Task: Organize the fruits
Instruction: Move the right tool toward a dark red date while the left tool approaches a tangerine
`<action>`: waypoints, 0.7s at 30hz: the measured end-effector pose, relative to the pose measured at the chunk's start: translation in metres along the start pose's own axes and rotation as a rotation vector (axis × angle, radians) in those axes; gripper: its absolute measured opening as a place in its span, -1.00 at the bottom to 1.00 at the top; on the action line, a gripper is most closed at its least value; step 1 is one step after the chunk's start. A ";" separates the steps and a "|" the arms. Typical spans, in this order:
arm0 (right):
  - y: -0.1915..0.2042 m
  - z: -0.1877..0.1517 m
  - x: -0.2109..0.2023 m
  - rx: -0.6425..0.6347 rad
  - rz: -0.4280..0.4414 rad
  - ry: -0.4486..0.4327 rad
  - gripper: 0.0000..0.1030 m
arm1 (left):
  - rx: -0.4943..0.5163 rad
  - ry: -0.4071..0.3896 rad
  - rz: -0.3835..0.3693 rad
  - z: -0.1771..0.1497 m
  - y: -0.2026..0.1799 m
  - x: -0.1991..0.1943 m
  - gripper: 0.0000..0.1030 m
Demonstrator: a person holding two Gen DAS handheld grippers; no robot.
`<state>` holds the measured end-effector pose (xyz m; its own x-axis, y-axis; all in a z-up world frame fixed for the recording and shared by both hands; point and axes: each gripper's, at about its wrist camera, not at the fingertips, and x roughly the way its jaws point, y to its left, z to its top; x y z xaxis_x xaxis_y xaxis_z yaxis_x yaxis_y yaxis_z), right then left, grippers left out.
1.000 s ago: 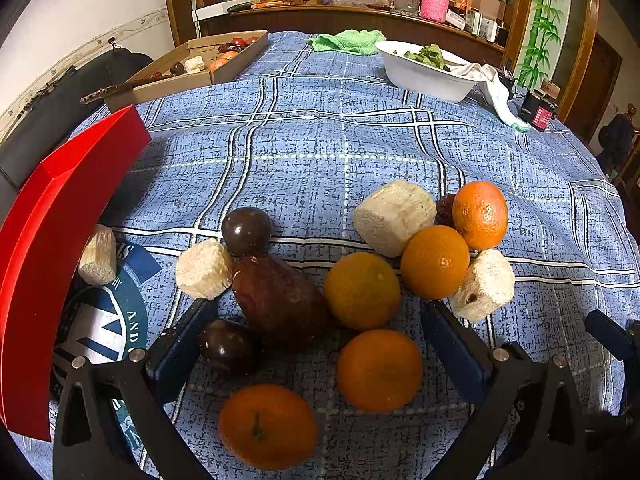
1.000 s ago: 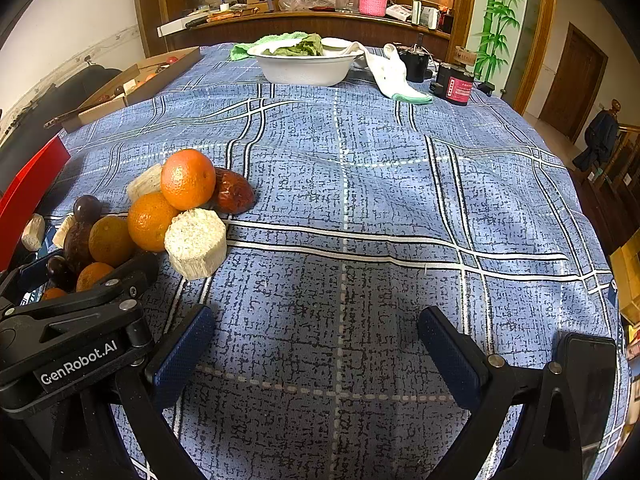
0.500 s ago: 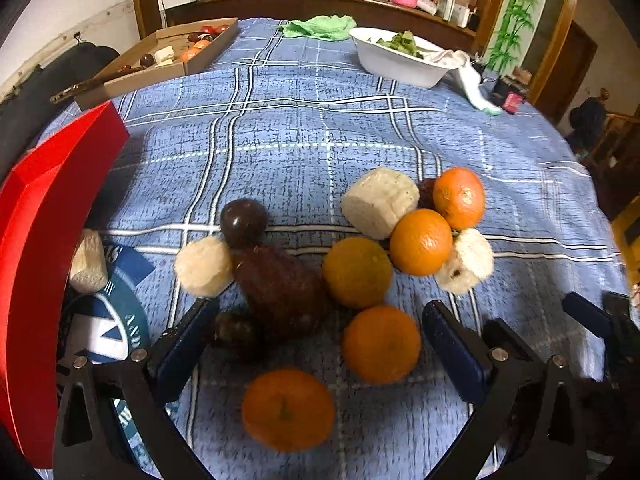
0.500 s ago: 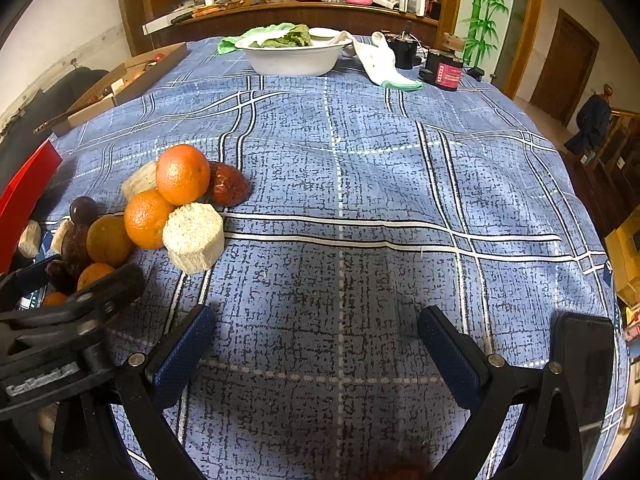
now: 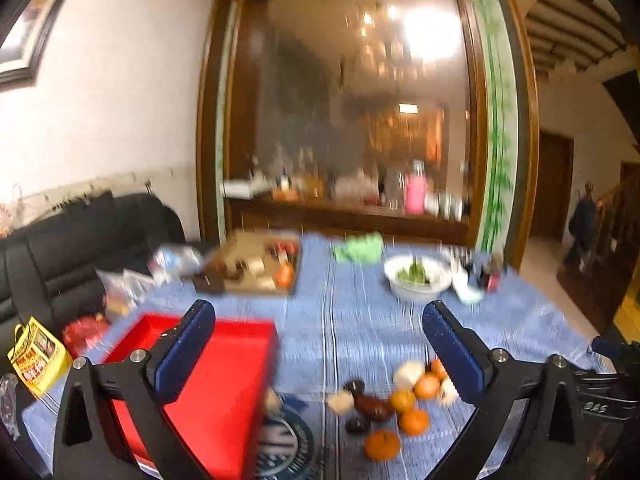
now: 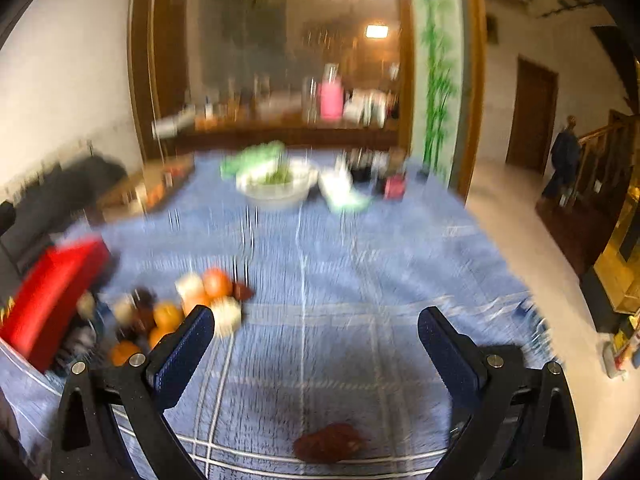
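Fruits [image 5: 384, 404] now farther below left hand-held gripper [image 5: 319, 322]

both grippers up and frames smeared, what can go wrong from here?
1. Both views are motion-blurred, so aiming at the fruit pile now could miss or scatter it.
2. A dark red fruit lies apart from the pile near the table's near edge; a low pass by the open right gripper might knock it off.
3. The open left gripper might clip the red box.

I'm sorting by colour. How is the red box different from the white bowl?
The red box is square-cornered and bright red; the white bowl is round and pale. The box looks empty; the bowl holds something green. The box sits nearer, left of the fruit; the bowl sits farther back. Both rest on the blue tablecloth.
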<state>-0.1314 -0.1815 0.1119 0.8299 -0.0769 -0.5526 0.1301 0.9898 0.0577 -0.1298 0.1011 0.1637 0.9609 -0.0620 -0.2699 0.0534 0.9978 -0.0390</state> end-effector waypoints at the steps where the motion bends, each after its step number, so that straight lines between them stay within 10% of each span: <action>1: -0.003 0.002 -0.010 0.006 0.001 -0.036 0.99 | -0.011 0.002 -0.015 0.004 0.003 -0.001 1.00; 6: -0.015 0.007 -0.024 0.022 0.021 -0.042 0.99 | -0.057 0.155 -0.058 -0.005 0.008 0.019 1.00; 14: -0.019 -0.049 0.019 0.031 0.017 0.256 0.69 | 0.021 0.379 -0.108 -0.075 -0.008 0.049 0.98; 21: -0.022 -0.071 0.023 0.089 -0.010 0.318 0.66 | 0.040 0.497 -0.152 -0.109 -0.015 0.063 0.54</action>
<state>-0.1536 -0.1969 0.0390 0.6189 -0.0313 -0.7848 0.1958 0.9738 0.1156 -0.0996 0.0793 0.0420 0.6971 -0.2003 -0.6884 0.2023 0.9761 -0.0792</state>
